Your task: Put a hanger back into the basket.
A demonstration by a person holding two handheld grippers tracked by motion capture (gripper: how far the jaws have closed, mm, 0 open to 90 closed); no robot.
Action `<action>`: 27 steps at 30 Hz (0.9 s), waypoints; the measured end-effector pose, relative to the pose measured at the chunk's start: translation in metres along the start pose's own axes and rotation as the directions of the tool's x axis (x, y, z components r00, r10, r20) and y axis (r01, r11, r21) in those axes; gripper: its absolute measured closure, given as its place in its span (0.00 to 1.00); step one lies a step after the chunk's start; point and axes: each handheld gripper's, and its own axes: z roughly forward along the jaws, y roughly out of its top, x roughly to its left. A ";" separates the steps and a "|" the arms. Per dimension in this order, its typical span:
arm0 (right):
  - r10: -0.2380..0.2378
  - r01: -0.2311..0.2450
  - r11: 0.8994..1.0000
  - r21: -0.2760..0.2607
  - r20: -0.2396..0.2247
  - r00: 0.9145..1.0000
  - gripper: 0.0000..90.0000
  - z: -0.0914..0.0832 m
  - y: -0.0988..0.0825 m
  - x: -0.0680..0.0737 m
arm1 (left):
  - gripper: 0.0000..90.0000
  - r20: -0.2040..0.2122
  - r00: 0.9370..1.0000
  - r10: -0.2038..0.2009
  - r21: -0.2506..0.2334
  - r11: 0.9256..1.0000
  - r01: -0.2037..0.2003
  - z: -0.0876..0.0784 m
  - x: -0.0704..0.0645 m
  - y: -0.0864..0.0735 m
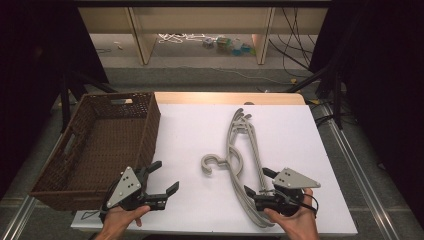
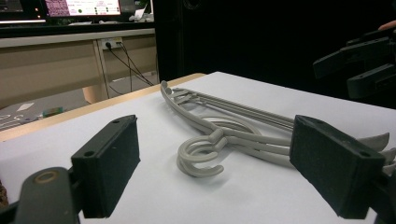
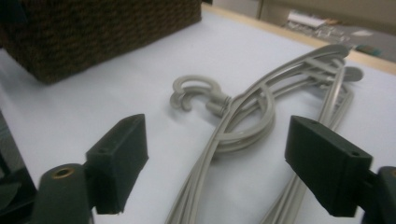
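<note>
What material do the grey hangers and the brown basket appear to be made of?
Grey hangers: probably moulded plastic with a matte finish; the uniform pale grey, the rounded bars and the hooks formed in one piece suggest it.
Brown basket: apparently woven wicker or rattan, perhaps an imitation; the dark brown walls show a fine woven texture, with cut-out handle openings.

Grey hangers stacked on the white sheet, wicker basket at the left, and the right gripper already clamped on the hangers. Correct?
Not clamped. The right gripper has its jaws open astride the hangers, pads clear, as the right gripper view shows. The basket and sheet are as you say.
</note>
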 end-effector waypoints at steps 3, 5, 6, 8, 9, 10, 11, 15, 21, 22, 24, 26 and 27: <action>0.001 0.002 0.995 0.095 -0.029 1.000 0.32 0.009 0.005 -0.001 | 0.17 0.001 1.000 0.003 0.005 1.000 -0.003 0.001 0.000 0.000; -0.014 0.022 0.989 0.149 -0.054 0.998 0.37 0.018 0.007 -0.003 | 0.17 0.001 1.000 0.011 0.003 1.000 -0.011 0.001 0.000 0.000; -0.014 0.024 0.986 0.166 -0.064 0.998 0.41 0.022 0.007 -0.003 | 0.17 0.000 1.000 0.014 0.003 1.000 -0.014 0.001 0.000 0.000; -0.003 0.021 0.976 0.219 -0.082 0.997 0.43 0.030 0.007 -0.005 | 0.17 0.001 1.000 0.009 0.007 1.000 -0.010 0.001 -0.001 0.000; 0.010 0.012 0.970 0.242 -0.088 0.996 0.44 0.034 0.008 -0.006 | 0.17 0.001 1.000 0.009 0.007 1.000 -0.010 0.001 -0.001 0.000; 0.010 0.012 0.970 0.242 -0.088 0.996 0.44 0.034 0.008 -0.006 | 0.17 0.002 1.000 0.008 0.005 1.000 -0.008 0.001 -0.001 0.000; 0.022 0.003 0.963 0.269 -0.089 0.996 0.44 0.038 0.008 -0.006 | 0.17 0.003 1.000 0.010 0.005 1.000 -0.010 0.001 -0.001 0.000; 0.042 -0.004 0.930 0.367 -0.097 0.994 0.49 0.056 0.009 -0.007 | 0.17 0.004 1.000 0.018 0.004 1.000 -0.018 0.001 -0.001 0.000; 0.061 -0.012 0.893 0.451 -0.094 0.994 0.55 0.072 0.011 -0.011 | 0.17 0.007 1.000 0.015 0.008 1.000 -0.016 0.001 -0.002 0.000; 0.067 -0.018 0.889 0.457 -0.092 0.993 0.57 0.074 0.011 -0.012 | 0.17 0.009 1.000 0.023 0.010 1.000 -0.024 0.001 -0.002 0.000; 0.069 -0.012 0.890 0.457 -0.109 0.992 0.59 0.077 0.011 -0.013 | 0.17 0.009 1.000 0.022 0.010 1.000 -0.023 0.001 -0.002 0.000; 0.079 -0.008 0.867 0.498 -0.122 0.989 0.63 0.085 0.011 -0.017 | 0.17 0.010 1.000 0.026 0.010 1.000 -0.026 0.001 -0.002 0.001; 0.080 -0.009 0.863 0.505 -0.120 0.990 0.64 0.087 0.011 -0.017 | 0.17 0.012 1.000 0.025 0.012 1.000 -0.025 0.001 -0.003 0.000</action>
